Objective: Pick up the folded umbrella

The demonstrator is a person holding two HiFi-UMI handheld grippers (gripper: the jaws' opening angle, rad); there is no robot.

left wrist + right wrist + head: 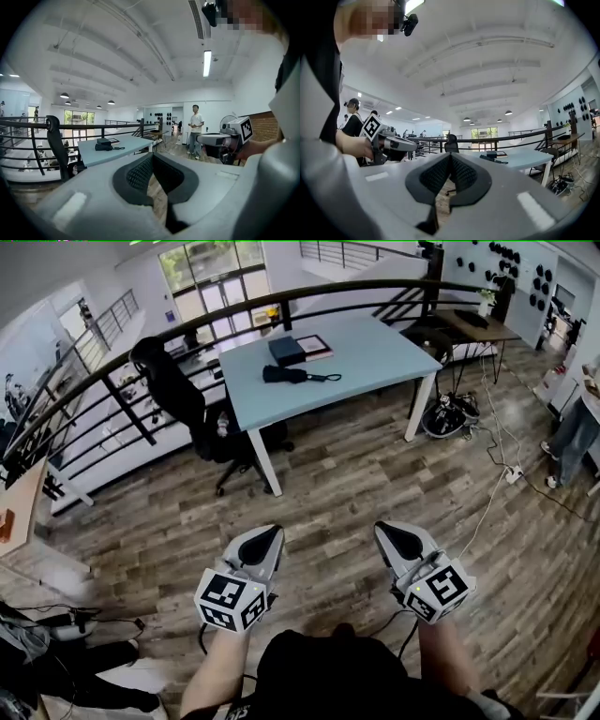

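Observation:
The folded black umbrella (pixel 286 375) lies on the light blue table (pixel 375 352) across the room, its strap trailing to the right. It also shows small and far off in the left gripper view as the umbrella (pixel 103 147) and in the right gripper view as the umbrella (pixel 489 158). My left gripper (pixel 275 532) and right gripper (pixel 386 529) are held side by side over the wooden floor, well short of the table. Both point toward it. Each has its jaw tips together with nothing between them.
A dark box (pixel 286 351) and a flat book (pixel 314 346) lie behind the umbrella. A black office chair (pixel 178 390) stands at the table's left, by a curved railing (pixel 112 367). Cables (pixel 450 413) lie by the right table leg. A person (pixel 572 432) stands at the far right.

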